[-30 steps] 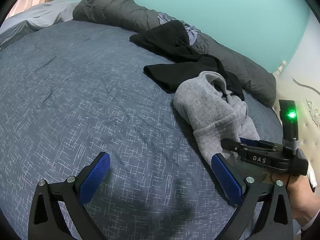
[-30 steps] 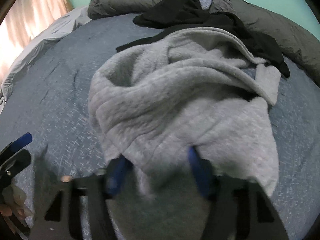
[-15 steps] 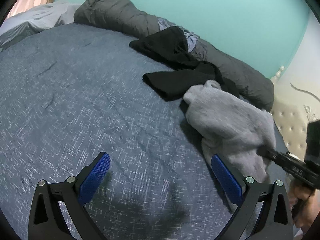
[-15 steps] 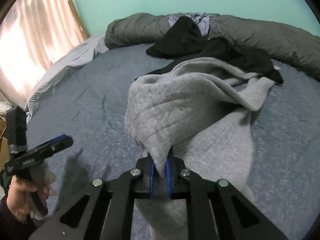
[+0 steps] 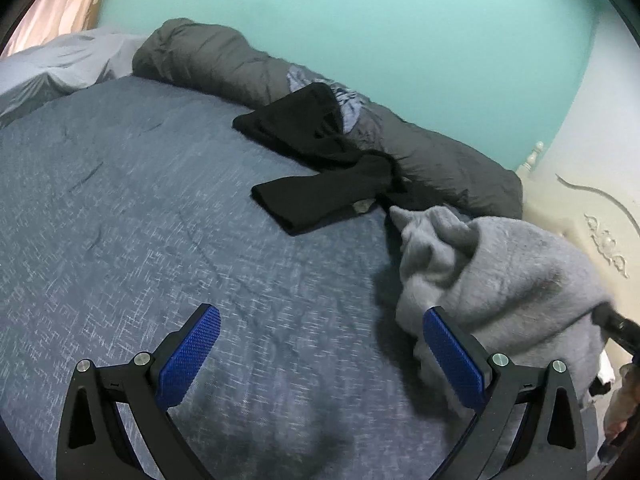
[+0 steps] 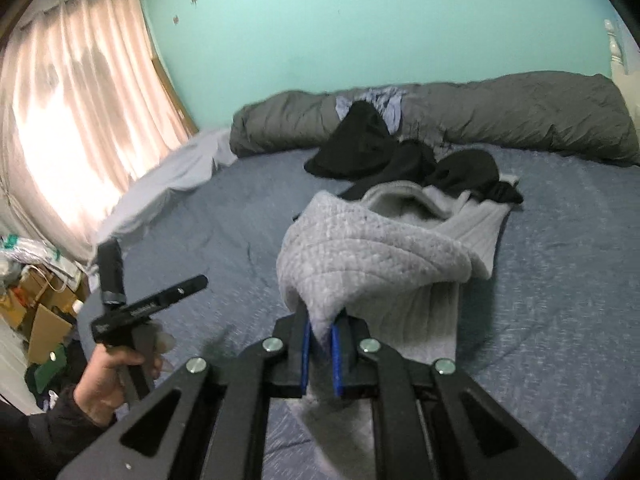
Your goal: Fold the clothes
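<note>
We find the right gripper [image 6: 319,334] clamped on a bunched edge of the grey fleece garment [image 6: 384,248], which hangs lifted from that pinch while its far part trails on the bed [image 6: 560,300]. The left gripper [image 5: 320,354] hovers over bare bedding at the near left, jaws spread wide and holding nothing.

We judge the garment soft, thick and limp, moderately light and not slippery; it will sag and bunch from a single pinch. A second hold at a hem or shoulder seam, well apart from the present one, should spread it flat.

The bedspread is blue, cushioned and largely free at the left. Black clothes [image 5: 324,168] lie crumpled at the far side, touching the grey garment, against a rolled dark duvet [image 6: 520,112]. Behind it stands a turquoise wall; curtains [image 6: 80,120] hang at the left.
</note>
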The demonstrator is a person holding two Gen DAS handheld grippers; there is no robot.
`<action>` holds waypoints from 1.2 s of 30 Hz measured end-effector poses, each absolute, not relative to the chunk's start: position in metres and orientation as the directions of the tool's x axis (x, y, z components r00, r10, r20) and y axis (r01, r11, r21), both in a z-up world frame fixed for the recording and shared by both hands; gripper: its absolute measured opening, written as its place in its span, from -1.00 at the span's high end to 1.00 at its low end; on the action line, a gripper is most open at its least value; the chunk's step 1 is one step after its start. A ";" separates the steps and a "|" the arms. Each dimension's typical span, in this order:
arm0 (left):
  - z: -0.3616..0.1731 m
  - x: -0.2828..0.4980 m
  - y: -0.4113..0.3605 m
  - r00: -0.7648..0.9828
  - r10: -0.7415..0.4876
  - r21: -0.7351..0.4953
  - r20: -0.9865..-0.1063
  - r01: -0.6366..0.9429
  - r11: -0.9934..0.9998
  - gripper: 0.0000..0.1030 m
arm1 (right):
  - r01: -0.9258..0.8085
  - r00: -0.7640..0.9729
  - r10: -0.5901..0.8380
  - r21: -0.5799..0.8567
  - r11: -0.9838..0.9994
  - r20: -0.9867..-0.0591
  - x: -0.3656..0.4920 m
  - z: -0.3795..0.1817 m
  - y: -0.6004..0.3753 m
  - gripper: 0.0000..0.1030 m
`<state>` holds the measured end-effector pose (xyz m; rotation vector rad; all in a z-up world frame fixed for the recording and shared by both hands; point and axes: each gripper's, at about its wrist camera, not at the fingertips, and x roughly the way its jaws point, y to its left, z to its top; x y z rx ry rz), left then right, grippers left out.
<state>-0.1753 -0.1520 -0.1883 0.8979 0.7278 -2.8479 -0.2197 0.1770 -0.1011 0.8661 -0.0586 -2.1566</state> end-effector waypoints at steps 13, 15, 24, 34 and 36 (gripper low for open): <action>-0.152 -0.107 -0.131 -0.830 0.083 -0.420 -0.552 0.190 -0.887 -1.00 | 0.658 -0.483 -0.739 0.362 -0.660 -0.470 -0.152 -0.043 0.230 0.86; -0.152 -0.101 -0.129 -0.827 0.087 -0.426 -0.555 0.192 -0.884 -1.00 | 0.658 -0.488 -0.738 0.359 -0.662 -0.467 -0.143 -0.039 0.235 0.86; -0.181 -0.099 -0.113 -0.794 0.091 -0.419 -0.602 0.216 -0.882 -1.00 | 0.586 -0.469 -0.701 0.404 -0.702 -0.538 -0.159 -0.095 0.224 0.85; -0.232 -0.136 -0.094 -0.766 0.098 -0.401 -0.635 0.218 -0.890 -1.00 | 0.455 -0.499 -0.675 0.499 -0.738 -0.543 -0.211 -0.194 0.229 0.74; -0.239 -0.140 -0.089 -0.764 0.101 -0.389 -0.638 0.207 -0.898 -1.00 | 0.438 -0.519 -0.661 0.495 -0.750 -0.542 -0.218 -0.207 0.234 0.56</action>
